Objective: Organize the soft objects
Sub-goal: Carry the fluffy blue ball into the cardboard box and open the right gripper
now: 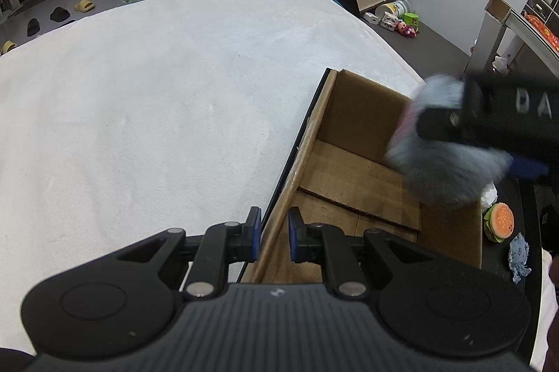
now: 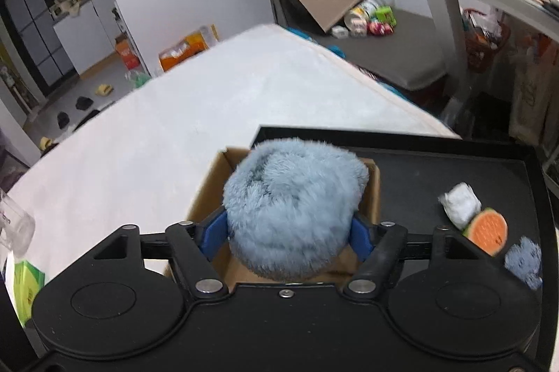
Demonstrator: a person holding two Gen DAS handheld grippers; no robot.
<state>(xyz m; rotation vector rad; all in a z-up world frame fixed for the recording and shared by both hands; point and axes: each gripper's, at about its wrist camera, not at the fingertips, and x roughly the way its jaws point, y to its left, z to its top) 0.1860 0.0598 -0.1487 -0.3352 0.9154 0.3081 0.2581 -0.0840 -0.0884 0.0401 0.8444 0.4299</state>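
Note:
A fluffy blue plush [image 2: 293, 204] sits between the blue pads of my right gripper [image 2: 286, 234], which is shut on it above an open cardboard box [image 2: 209, 190]. In the left wrist view the same plush [image 1: 443, 162] hangs blurred over the box's right wall, held by the right gripper [image 1: 482, 145]. My left gripper [image 1: 275, 232] is shut on the box's left wall [image 1: 279, 214], one finger inside and one outside. The box floor [image 1: 349, 169] is bare cardboard.
The box stands on a black tray [image 2: 419, 176] beside a white bed [image 1: 157, 92]. On the tray lie a burger toy [image 2: 487, 230], a white soft lump [image 2: 459, 206] and a small blue plush [image 2: 524, 262]. A green carton [image 2: 24, 281] is at the left.

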